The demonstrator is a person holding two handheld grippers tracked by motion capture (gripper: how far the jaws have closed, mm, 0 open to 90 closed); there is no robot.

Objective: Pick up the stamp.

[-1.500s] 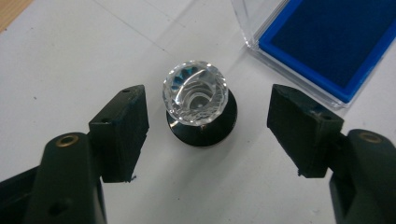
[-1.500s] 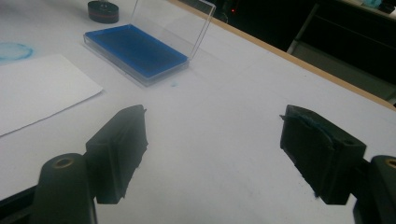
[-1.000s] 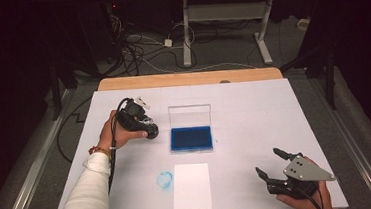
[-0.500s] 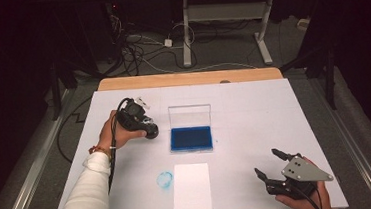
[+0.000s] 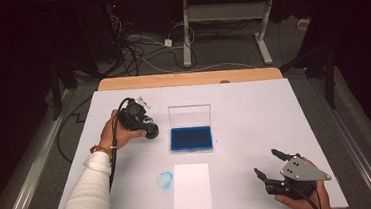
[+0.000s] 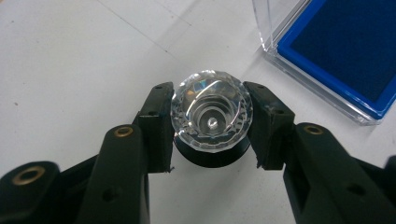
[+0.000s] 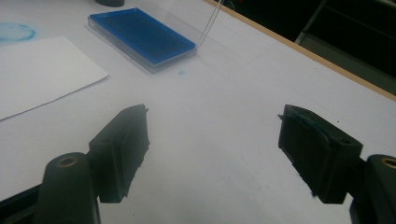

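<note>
My left gripper [image 6: 211,128] is shut on a stamp [image 6: 211,116] with a faceted clear knob and a black base. Its jaws have just been closing, and both pads press the knob's sides. In the high view that gripper [image 5: 149,129] holds the stamp [image 5: 151,132] on the white table, left of an ink pad [image 5: 191,138]. The blue pad lies in a clear case with its lid raised [image 6: 341,46]. My right gripper [image 5: 265,162] rests near the front right edge. It [image 7: 212,140] is open, and its jaws have just been closing a little with nothing between them.
A white sheet of paper [image 5: 191,188] lies near the front edge, with a round blue smudge [image 5: 165,179] to its left. The white table [image 5: 254,109] ends in a wooden strip at the back. Cables and desk legs are on the floor beyond.
</note>
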